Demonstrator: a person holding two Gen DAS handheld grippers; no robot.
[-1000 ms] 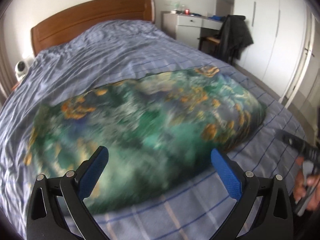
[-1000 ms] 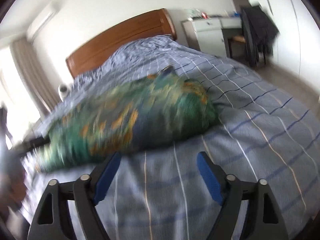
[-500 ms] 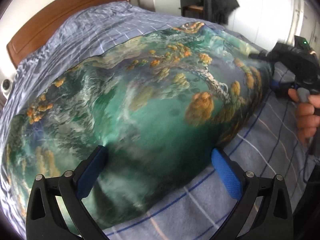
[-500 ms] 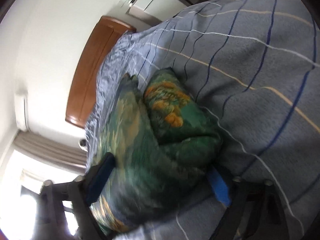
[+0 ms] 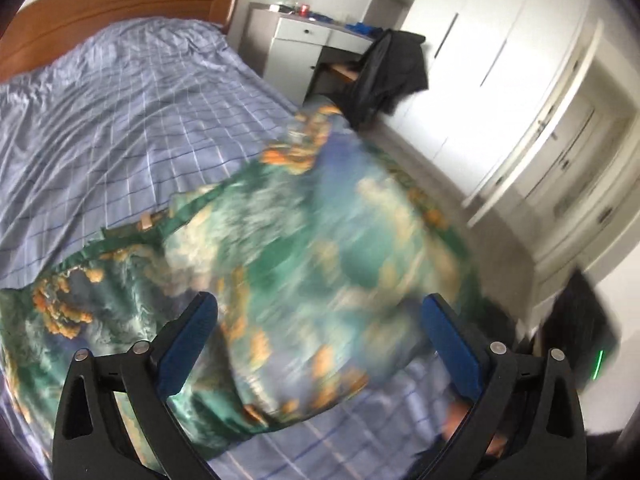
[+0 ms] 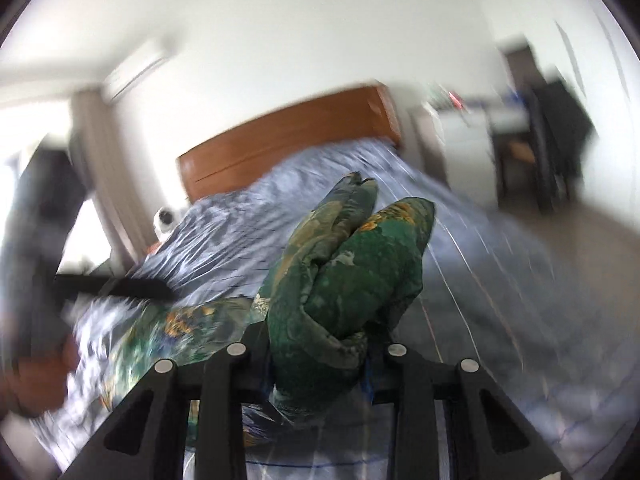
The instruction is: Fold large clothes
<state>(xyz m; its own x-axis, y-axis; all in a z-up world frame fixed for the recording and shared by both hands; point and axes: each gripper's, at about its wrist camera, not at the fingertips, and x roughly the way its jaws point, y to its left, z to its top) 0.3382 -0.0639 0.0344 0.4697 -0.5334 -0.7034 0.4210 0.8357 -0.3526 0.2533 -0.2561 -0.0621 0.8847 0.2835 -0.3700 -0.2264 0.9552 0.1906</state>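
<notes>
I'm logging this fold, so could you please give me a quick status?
Left gripper open. Right gripper shut on green garment, bunched. Nothing blocking.

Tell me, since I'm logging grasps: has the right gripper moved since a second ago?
Yes. The right gripper, then open short of the green garment, now sits shut on it, lifted toward the headboard.

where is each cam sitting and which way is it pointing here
Left wrist: on the left gripper, above the bed's foot, looking over the green patterned garment toward the headboard and desk; its blue fingers stand apart.
Right wrist: on the right gripper, low over the bed, facing the headboard; its jaws pinch bunched garment, and the person's other hand shows blurred at left.
Shared: garment, checked bedspread, headboard, desk.
</notes>
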